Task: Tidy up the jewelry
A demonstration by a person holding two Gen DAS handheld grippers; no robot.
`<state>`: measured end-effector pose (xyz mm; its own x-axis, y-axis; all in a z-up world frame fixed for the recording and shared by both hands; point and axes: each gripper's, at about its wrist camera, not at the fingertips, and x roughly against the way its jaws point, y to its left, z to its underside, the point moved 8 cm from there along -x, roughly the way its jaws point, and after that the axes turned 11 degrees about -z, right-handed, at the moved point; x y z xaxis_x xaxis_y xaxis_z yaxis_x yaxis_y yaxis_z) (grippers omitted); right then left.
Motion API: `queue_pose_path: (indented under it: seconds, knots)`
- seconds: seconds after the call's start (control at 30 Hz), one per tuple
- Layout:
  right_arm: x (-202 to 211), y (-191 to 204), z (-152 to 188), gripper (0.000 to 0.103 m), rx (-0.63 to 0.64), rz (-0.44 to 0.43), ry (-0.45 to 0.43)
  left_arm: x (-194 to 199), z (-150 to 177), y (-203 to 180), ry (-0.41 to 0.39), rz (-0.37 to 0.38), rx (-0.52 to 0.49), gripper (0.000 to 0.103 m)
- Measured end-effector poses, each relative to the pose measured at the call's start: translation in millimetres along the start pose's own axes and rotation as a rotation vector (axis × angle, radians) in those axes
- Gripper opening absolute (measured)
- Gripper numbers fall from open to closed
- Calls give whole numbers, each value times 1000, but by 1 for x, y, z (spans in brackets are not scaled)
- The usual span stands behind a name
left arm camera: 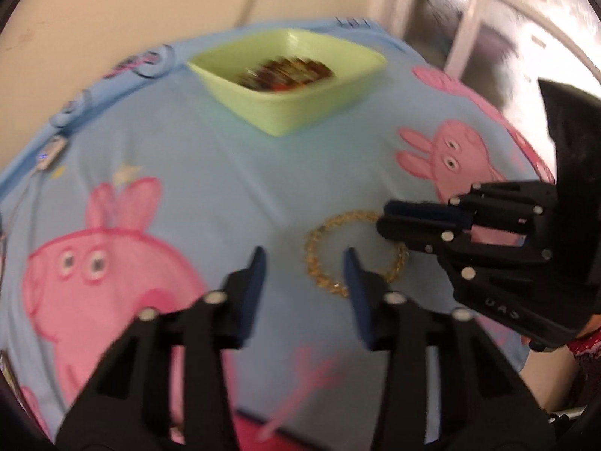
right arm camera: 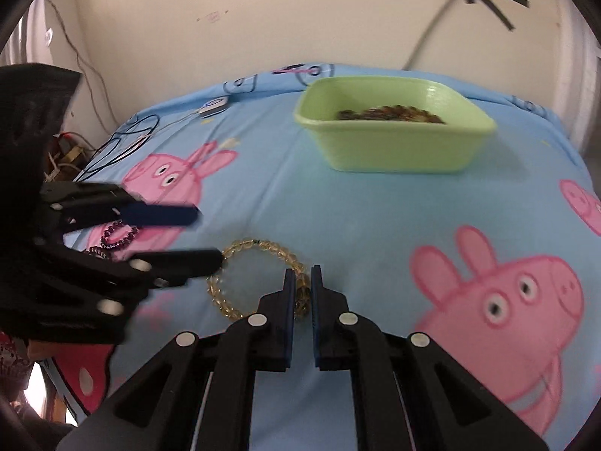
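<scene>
From my remote station: a bed [right arm camera: 285, 203] spread with a light-blue sheet printed with pink cartoon pigs. On it sit a pale green tub [right arm camera: 394, 150] holding beaded jewelry, a yellow bead bracelet [right arm camera: 240, 248], a dark purple coiled bracelet [right arm camera: 118, 236], black cables [right arm camera: 124, 143] and a small white device [right arm camera: 214, 107].

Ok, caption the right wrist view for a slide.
Right gripper closes on a yellow beaded bracelet on the cartoon-pig sheet, green tray beyond.
</scene>
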<state>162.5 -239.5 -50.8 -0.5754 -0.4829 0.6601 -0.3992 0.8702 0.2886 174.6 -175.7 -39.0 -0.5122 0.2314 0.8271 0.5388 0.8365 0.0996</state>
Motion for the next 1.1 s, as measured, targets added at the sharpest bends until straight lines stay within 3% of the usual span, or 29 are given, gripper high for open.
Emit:
queue_pose_path:
  seconds: [0.13, 0.23, 0.4, 0.63, 0.8, 1.0, 1.1]
  knots:
    - [7, -10, 0, 0, -28, -20, -33, -6, -5, -15, -21, -28, -46, 7]
    - [15, -11, -12, 0, -29, -41, -82, -1, -11, -11, -24, -21, -24, 7]
    - [33, -6, -42, 0, -17, -80, -172, 30, -38, 7, -96, 12, 30, 7]
    - [45, -17, -111, 0, 24, -61, -260, 46, -116, 30, -194, -8, 66, 7]
    - [29, -51, -160, 0, 29, 4, -269, 9, -164, 48, -162, -22, 118, 7]
    - [-10, -90, -176, 0, 12, 46, -220, -38, -191, 51, -118, -42, 128, 7]
    - [-25, -108, -180, 0, -1, 99, -214, -60, -196, 55, -84, -96, 153, 13]
